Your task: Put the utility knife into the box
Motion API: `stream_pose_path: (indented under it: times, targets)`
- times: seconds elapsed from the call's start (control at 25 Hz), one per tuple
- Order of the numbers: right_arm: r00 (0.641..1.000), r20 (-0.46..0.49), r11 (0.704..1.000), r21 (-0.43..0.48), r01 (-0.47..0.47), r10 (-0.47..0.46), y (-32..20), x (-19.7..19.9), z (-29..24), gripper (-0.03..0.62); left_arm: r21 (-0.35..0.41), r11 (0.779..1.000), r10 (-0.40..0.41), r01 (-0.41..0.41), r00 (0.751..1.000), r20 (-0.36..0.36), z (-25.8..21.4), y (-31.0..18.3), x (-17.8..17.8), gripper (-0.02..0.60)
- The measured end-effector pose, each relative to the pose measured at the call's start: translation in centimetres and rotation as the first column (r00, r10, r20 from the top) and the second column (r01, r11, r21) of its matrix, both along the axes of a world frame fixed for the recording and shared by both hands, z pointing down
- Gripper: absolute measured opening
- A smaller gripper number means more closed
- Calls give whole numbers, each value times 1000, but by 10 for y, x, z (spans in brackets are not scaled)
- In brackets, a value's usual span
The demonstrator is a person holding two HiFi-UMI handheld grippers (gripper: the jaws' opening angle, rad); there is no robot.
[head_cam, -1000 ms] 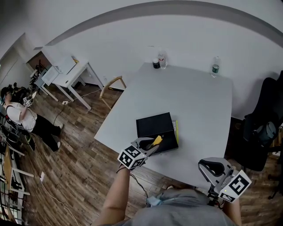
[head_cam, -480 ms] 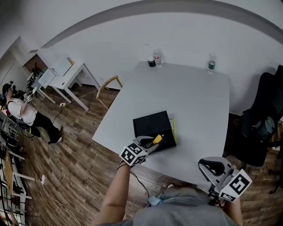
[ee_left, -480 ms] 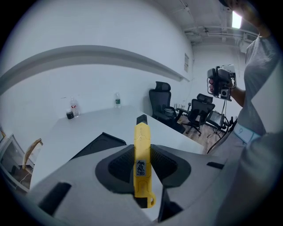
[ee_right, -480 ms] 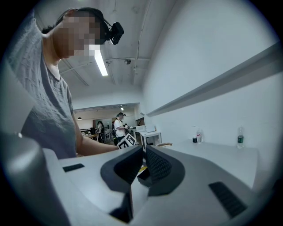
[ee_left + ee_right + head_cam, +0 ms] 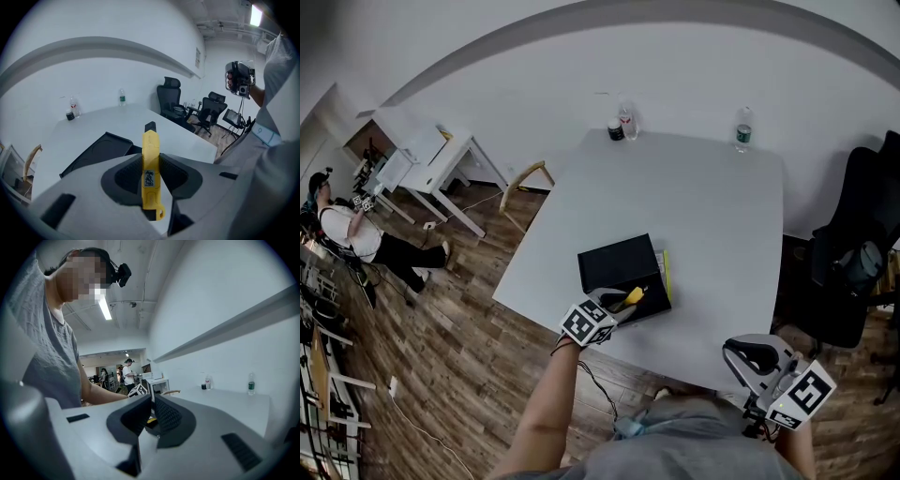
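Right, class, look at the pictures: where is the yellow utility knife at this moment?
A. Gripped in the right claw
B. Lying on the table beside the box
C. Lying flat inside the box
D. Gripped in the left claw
D: the left gripper view shows the utility knife clamped upright between the pads of the left claw, with the black box on the table beyond it.

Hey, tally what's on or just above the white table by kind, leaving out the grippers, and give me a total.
Bottles: 2
Dark jar: 1
Box: 1
Knife: 1
Yellow-green strip beside the box: 1
Total: 6
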State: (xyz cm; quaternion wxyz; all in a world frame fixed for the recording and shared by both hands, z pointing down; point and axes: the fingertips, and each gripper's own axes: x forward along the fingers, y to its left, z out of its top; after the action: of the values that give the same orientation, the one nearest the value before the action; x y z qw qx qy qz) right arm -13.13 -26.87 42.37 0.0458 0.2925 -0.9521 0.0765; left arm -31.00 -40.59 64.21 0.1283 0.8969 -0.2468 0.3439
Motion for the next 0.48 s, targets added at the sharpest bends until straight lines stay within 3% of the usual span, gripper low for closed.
stream_pose_path:
  times: [0.48]
  targets:
    - [1000, -7, 1000, -16, -7, 7, -6, 3, 6, 34, -41, 999, 14, -12, 998, 63, 28, -13, -4, 124]
